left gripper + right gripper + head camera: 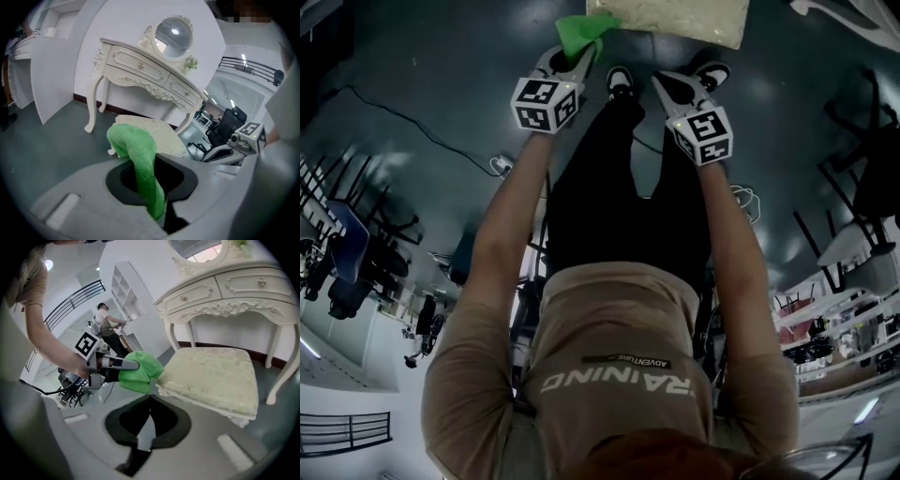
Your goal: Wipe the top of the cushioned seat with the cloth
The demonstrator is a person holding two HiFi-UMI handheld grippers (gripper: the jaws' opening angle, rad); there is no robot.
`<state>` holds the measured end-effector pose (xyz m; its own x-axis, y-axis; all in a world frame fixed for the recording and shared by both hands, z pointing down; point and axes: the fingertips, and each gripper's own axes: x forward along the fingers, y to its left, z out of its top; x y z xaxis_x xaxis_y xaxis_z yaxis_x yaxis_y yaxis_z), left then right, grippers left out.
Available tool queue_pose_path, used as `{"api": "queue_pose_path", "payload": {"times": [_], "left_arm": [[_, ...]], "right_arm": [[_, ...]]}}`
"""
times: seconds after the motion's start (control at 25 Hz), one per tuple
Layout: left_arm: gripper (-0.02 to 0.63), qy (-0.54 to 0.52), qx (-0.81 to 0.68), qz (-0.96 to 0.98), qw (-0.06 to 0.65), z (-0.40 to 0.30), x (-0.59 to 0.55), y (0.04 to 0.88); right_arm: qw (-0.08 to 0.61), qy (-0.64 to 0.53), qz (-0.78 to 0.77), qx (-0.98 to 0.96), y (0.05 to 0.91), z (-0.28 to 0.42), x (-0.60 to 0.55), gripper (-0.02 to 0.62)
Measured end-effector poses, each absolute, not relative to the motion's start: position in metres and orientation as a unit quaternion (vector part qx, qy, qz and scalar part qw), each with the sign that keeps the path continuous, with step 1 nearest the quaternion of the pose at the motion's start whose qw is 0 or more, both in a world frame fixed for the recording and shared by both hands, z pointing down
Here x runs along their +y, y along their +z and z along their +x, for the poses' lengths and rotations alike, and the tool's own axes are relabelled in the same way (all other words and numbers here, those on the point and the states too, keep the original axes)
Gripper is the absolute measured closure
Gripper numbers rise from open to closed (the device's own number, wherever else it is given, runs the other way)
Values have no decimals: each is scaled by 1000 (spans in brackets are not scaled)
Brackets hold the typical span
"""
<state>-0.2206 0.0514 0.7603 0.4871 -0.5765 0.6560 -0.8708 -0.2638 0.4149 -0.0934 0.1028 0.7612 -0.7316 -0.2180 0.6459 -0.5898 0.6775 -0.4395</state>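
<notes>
The green cloth (138, 154) hangs bunched between the jaws of my left gripper (151, 168), which is shut on it. In the head view the left gripper (579, 54) holds the cloth (581, 30) at the near left corner of the cream cushioned seat (675, 19). In the right gripper view the cloth (138, 371) touches or nearly touches the corner of the seat (213, 376). My right gripper (149, 401) is shut with nothing in it, hovering just short of the seat's front edge. In the head view the right gripper (669, 84) is beside the left one.
A white carved dressing table (145, 70) with an oval mirror (173, 33) stands behind the seat against a white wall. The person's shoes (619, 80) stand on the dark floor in front of the seat. Office chairs (225, 124) and desks are off to the side.
</notes>
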Motion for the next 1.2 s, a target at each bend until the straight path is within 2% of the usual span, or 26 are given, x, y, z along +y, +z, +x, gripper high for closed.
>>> {"api": "queue_pose_path", "payload": {"times": [0.24, 0.4, 0.68, 1.2], "left_arm": [[558, 183, -545, 723, 382, -286, 65, 779], [558, 182, -574, 701, 383, -313, 56, 795], [558, 209, -556, 703, 390, -291, 29, 822], [558, 258, -522, 715, 387, -216, -6, 848]], "right_arm": [[259, 336, 197, -884, 751, -136, 121, 594], [268, 339, 181, -884, 753, -146, 124, 594], [276, 354, 186, -874, 762, -123, 117, 594], [229, 386, 276, -850, 776, -32, 83, 594]]}}
